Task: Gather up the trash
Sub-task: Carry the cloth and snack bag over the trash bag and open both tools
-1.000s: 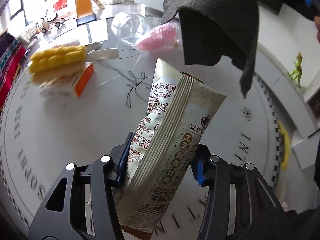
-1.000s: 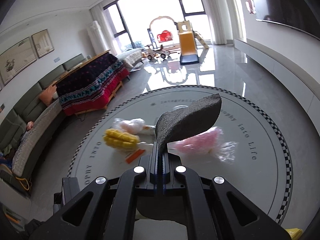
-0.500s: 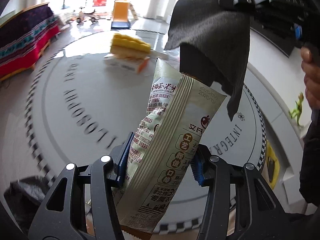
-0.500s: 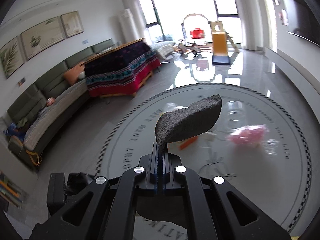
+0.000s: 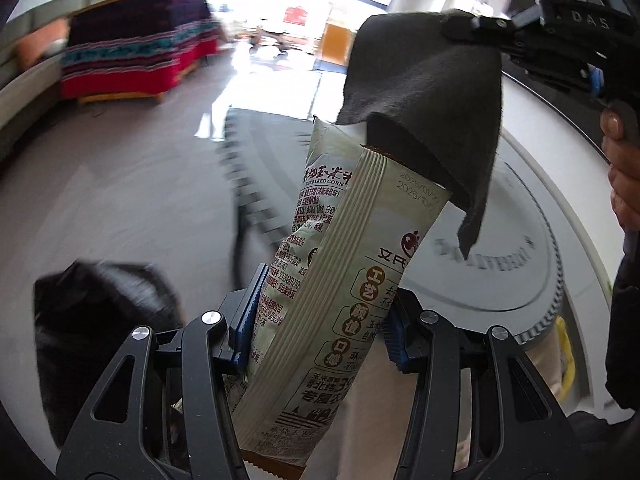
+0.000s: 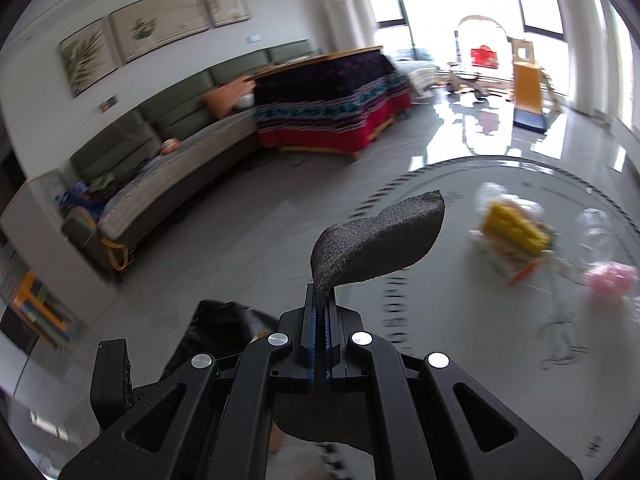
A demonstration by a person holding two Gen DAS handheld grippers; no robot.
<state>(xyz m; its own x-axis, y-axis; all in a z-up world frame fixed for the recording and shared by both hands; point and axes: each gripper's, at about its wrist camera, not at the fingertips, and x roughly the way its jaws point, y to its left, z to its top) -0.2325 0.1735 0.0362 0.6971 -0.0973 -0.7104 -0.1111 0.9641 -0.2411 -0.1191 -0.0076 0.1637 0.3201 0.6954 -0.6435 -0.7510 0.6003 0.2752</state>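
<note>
We hold a long, flat snack wrapper (image 5: 340, 280) in our left gripper (image 5: 320, 320), whose blue ribbed pads (image 5: 250, 312) clamp on its lower half. The wrapper is glossy, pale beige film with a ribbed seam along its length, red and brown print, and a brown crimped bottom edge. Its long axis stands nearly upright in the left wrist view, leaning toward 1 o'clock, with the torn top end pointing away from us.

Our right gripper (image 6: 320, 308) has its jaws pressed together on a piece of dark grey foam sheet (image 6: 380, 244). The foam is matte and grainy, thin and floppy, curling into a leaf-like shape that points toward 1 o'clock in the right wrist view. In the left wrist view the same sheet (image 5: 432, 92) hangs down from that gripper (image 5: 480, 24) at 1 o'clock, draping over the wrapper's top corner.

A crumpled black bag (image 5: 104, 320) sits at 8 o'clock on the grey floor. The round glossy table (image 6: 480, 320), rimmed with a checkered band, carries a yellow bumpy pack (image 6: 516, 228), a pink fluffy bundle (image 6: 608, 284) and clear plastic (image 6: 596, 228) at 3 o'clock.
</note>
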